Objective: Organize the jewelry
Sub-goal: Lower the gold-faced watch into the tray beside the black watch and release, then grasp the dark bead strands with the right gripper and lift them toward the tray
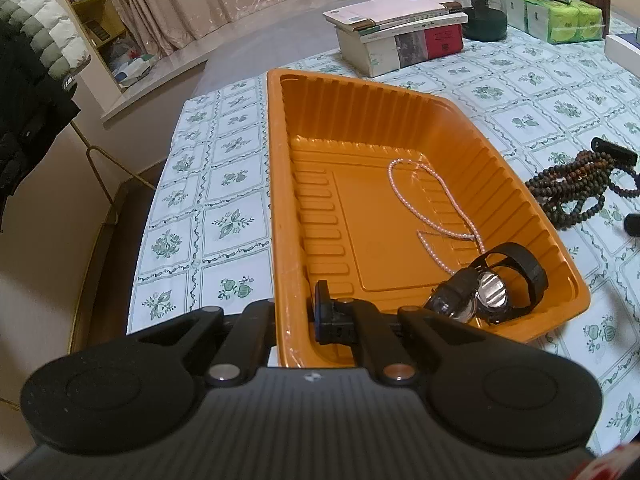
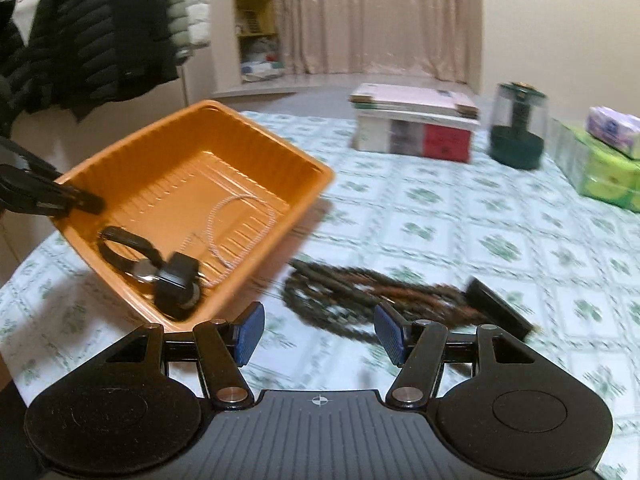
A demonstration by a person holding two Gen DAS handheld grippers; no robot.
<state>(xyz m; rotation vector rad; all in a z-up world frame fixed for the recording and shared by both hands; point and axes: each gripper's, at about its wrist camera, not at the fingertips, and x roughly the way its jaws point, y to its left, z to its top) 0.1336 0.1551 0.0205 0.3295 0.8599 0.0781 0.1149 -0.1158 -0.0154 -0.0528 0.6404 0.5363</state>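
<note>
The left gripper (image 1: 298, 312) is clamped on the rim of the orange tray (image 1: 276, 184), which holds a pale bead chain (image 1: 436, 208) and black watch (image 1: 500, 284). Right of it on the table (image 1: 540, 92), dark beads (image 1: 576, 188) lie coiled. Only the right view shows the right gripper (image 2: 318, 334), jaws apart and empty, near them.

Left gripper (image 1: 294, 312) on orange tray (image 1: 400, 92) rim

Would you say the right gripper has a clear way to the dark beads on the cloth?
Probably yes. The right gripper is open and empty, and the dark beads lie on the bare cloth just ahead of it, beside the tray, with nothing between.
</note>
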